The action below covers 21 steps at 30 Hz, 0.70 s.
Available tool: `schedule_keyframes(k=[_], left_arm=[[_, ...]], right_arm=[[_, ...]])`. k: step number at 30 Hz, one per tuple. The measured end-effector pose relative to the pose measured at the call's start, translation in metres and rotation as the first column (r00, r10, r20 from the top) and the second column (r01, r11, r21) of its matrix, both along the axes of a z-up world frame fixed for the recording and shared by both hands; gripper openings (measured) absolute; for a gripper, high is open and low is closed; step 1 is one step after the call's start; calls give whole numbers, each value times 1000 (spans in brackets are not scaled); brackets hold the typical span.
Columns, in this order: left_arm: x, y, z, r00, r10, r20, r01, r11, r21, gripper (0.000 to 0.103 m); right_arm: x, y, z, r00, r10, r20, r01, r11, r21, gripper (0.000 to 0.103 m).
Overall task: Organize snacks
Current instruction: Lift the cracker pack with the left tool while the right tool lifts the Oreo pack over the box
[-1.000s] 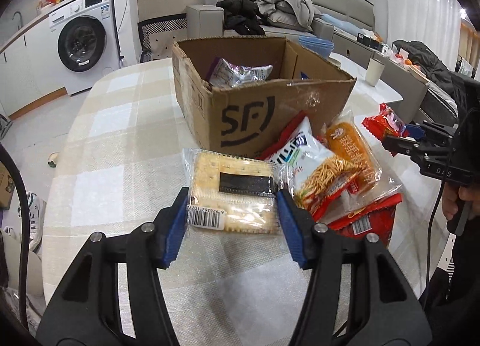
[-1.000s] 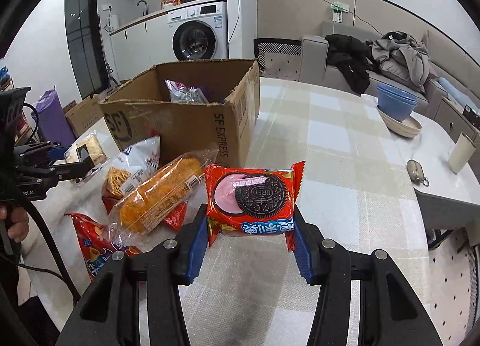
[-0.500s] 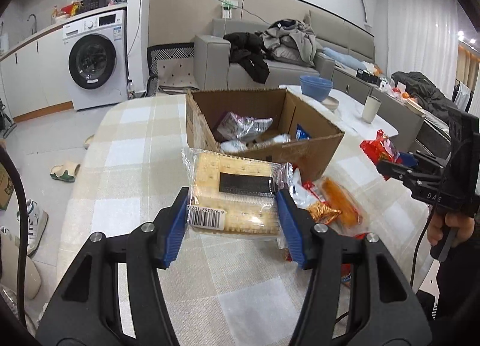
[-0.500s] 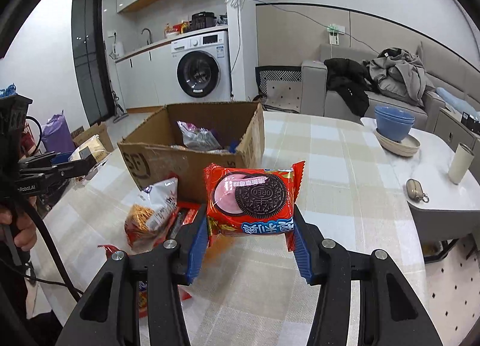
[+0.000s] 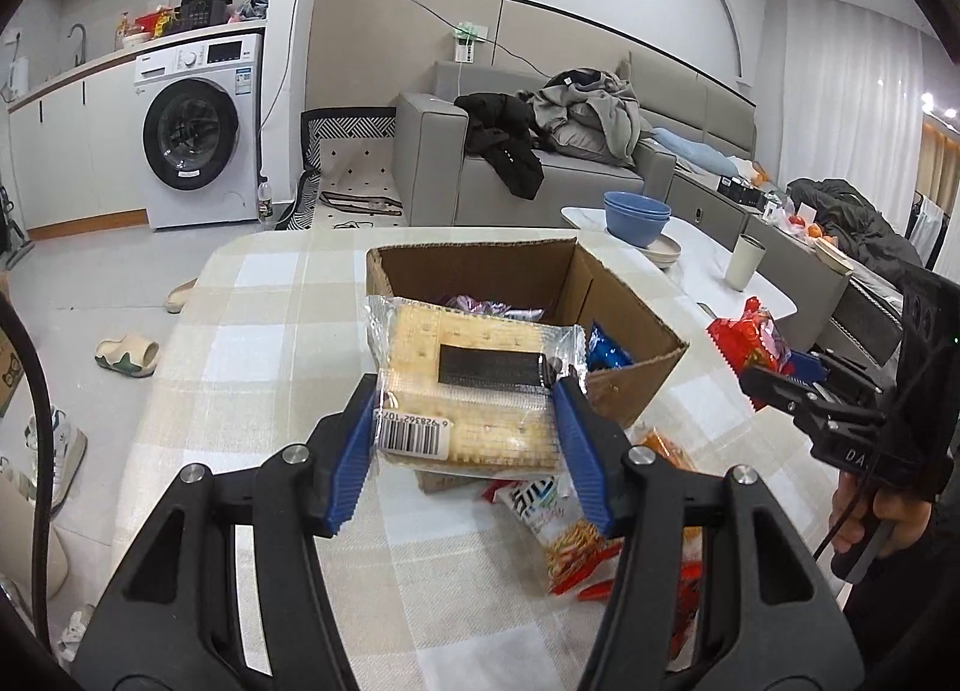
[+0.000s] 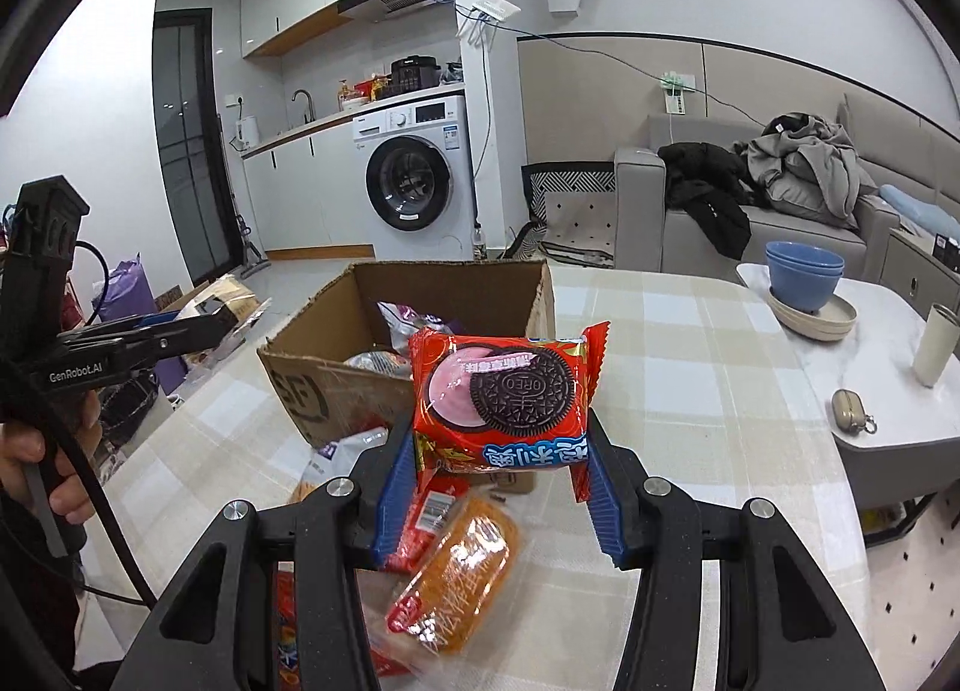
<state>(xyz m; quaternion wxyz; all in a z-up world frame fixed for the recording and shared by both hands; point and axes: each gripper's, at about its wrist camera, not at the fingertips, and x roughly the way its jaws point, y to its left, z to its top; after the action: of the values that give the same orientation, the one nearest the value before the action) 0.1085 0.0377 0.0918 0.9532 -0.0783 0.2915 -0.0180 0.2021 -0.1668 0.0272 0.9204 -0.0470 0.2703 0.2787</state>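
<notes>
My left gripper [image 5: 465, 451] is shut on a clear pack of crackers [image 5: 468, 385] and holds it up in front of the open cardboard box [image 5: 624, 325]. My right gripper [image 6: 498, 493] is shut on a red Oreo packet [image 6: 501, 397], raised near the box [image 6: 312, 385]. Several snack bags lie inside the box. More snacks lie on the table below: an orange bag [image 6: 462, 577] and a white noodle-snack bag [image 5: 564, 529]. The right gripper with the Oreo packet also shows in the left wrist view [image 5: 774, 367]; the left gripper shows in the right wrist view [image 6: 198, 331].
The checked tablecloth [image 5: 258, 391] covers the table. Blue bowls on a plate [image 6: 804, 283], a cup [image 6: 936, 349] and a small pouch [image 6: 852, 409] stand on a white side table at the right. A sofa and washing machine are behind.
Both grippers have risen with their snacks, so the box now sits lower and I look down into it. The loose snacks on the table have dropped toward the bottom of both views.
</notes>
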Motion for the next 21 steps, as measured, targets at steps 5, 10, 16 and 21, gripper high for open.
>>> schedule_keyframes(k=[5, 10, 16, 21], left_arm=[[17, -2, 8, 1000, 4, 4, -4, 1000, -2, 54], [36, -7, 15, 1000, -7, 7, 7, 1000, 10, 54], [59, -11, 14, 1000, -10, 1, 10, 1000, 14, 54], [83, -12, 7, 1000, -5, -20, 5, 1000, 11, 54]], right_arm=[[8, 12, 5, 1000, 20, 4, -20, 1000, 0, 51], [19, 20, 6, 999, 36, -6, -36, 999, 10, 51], [30, 31, 8, 999, 40, 3, -40, 999, 6, 51], [37, 40, 9, 999, 36, 6, -36, 999, 0, 51]])
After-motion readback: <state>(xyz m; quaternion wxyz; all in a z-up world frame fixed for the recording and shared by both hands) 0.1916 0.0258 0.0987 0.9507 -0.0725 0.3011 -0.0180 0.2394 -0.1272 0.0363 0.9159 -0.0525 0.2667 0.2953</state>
